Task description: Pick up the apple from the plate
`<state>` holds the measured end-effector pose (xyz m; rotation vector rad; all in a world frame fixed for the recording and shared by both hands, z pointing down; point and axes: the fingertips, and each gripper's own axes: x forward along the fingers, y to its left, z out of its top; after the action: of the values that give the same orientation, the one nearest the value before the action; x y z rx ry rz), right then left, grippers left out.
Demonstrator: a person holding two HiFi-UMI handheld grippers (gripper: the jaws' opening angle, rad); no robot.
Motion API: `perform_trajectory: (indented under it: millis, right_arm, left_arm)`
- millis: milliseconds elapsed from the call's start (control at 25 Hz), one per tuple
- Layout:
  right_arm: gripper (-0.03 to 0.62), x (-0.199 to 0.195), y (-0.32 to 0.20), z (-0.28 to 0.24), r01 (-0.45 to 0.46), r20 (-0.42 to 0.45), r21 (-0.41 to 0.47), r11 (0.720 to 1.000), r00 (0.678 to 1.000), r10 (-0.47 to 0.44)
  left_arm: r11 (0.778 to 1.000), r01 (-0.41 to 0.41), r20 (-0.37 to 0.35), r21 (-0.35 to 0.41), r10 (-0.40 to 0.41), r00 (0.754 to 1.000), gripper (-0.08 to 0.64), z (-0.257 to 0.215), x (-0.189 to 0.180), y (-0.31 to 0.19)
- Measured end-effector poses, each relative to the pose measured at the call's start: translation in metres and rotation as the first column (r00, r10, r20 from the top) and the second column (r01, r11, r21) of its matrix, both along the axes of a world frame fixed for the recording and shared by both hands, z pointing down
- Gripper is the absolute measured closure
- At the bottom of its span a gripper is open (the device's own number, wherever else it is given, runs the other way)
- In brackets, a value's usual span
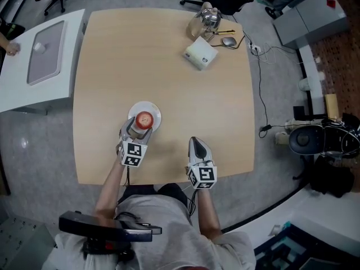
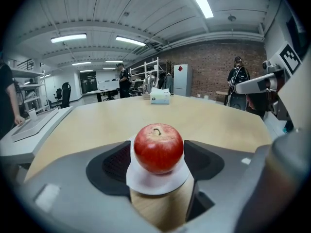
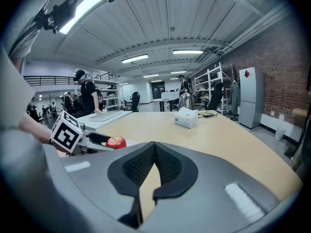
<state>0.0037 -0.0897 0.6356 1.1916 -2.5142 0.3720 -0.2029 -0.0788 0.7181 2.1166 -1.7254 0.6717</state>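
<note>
The left gripper's (image 2: 158, 154) jaws stand wide apart around the apple (image 2: 158, 147) (not gripping it), which sits on the white plate (image 2: 146, 183) near the desk's (image 1: 169, 66) near edge, left of middle. The right gripper's (image 3: 154, 145) jaws are closed together, empty, by that same edge.

Apple (image 1: 144, 118) on plate (image 1: 157, 116), near front edge of table (image 1: 169, 77). Left gripper (image 1: 136, 129) jaws flank apple. Right gripper (image 1: 197, 147) right of plate, apart. Box (image 1: 200, 55), kettle (image 1: 206, 20) far back.

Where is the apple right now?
In the head view, the apple sits on the white plate, near-left on the table, inside the open left claw.
</note>
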Motion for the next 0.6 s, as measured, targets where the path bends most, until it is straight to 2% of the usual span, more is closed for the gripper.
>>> perform_trajectory:
  millis: [600]
  right_arm:
    - [0.586, -0.007, -0.01, 0.007, -0.008, -0.024, -0.022, 1.0, 1.0, 0.008]
  left_arm:
    - [0.999, -0.037, -0.013, -0.008, 0.037, 0.999, 0.184, 0.012, 0.003, -0.011]
